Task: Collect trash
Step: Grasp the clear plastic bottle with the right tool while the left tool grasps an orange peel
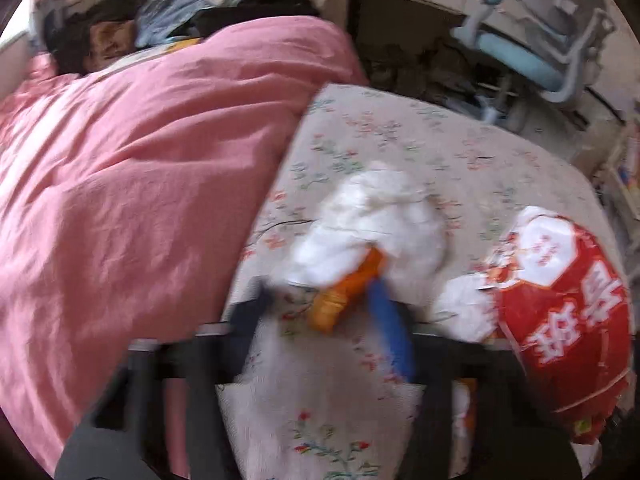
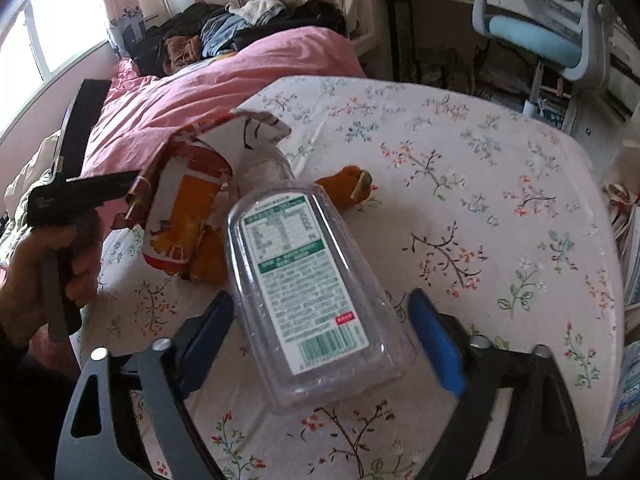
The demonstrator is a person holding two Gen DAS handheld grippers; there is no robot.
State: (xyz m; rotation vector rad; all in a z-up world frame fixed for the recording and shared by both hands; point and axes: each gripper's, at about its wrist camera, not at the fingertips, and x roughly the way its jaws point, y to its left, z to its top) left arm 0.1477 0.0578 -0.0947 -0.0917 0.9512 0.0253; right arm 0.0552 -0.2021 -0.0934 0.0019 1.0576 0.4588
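Left wrist view, heavy blur. Left gripper [image 1: 320, 294] points down at a bed with a floral sheet [image 1: 440, 140]. A crumpled white wad [image 1: 376, 220] lies on the sheet just ahead of the fingers, and an orange scrap [image 1: 340, 300] sticks out of it into the gap, against the blue right finger. Blur hides the pads, so I cannot tell if they pinch the scrap. A red-and-white snack bag [image 1: 560, 312] sits to the right, outside the fingers. Pink quilt [image 1: 140, 160] on the left, clothes pile [image 1: 160, 20] behind it, blue-grey chair [image 1: 540, 40] top right.

Right wrist view, sharp. Right gripper [image 2: 320, 298] straddles a clear plastic bottle [image 2: 296, 280] that lies label up on the sheet. Fingers apart: left pad about at the bottle's edge, clear gap at the right pad, no squeeze. The snack bag stands tilted just beyond the bottle, and an orange peel [image 2: 348, 184] lies near it. At the left edge a hand [image 2: 36, 276] holds the left gripper, its black tip at the bag's edge.
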